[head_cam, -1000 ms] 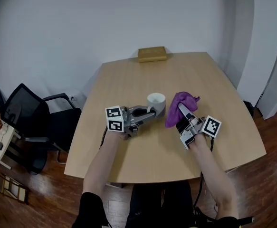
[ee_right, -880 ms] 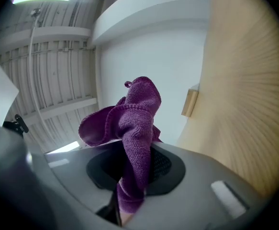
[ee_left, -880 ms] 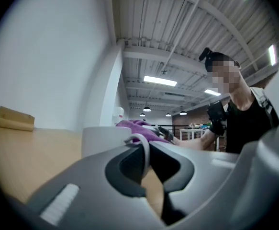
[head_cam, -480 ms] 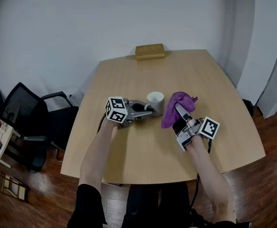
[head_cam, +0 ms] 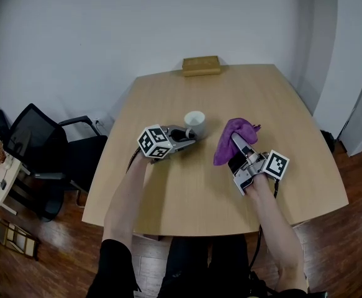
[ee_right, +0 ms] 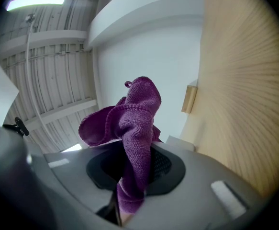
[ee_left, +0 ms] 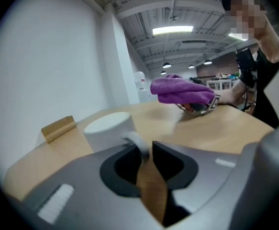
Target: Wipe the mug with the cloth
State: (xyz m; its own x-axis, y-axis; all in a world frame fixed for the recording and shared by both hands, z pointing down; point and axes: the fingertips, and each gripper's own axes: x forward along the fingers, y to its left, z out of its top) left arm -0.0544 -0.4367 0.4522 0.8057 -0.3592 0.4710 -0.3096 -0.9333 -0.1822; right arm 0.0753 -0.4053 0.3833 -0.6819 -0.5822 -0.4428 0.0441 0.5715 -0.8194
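A white mug stands upright on the wooden table, left of the purple cloth. My left gripper points at it from the near left. Its jaws have just been opening. In the left gripper view the mug is right ahead, and its handle lies between the tips of the left gripper with a slim gap beside it. My right gripper is shut on the cloth, which bunches above the jaws and hangs off the table.
A wooden block lies at the table's far edge, also seen as a tan block in the left gripper view. A black office chair stands left of the table. A person's arm and dark sleeve show behind the cloth.
My left gripper has swung down and turned, and the mug has shifted a little left and away from the cloth. The jaws have parted. The right gripper and cloth have kept still.
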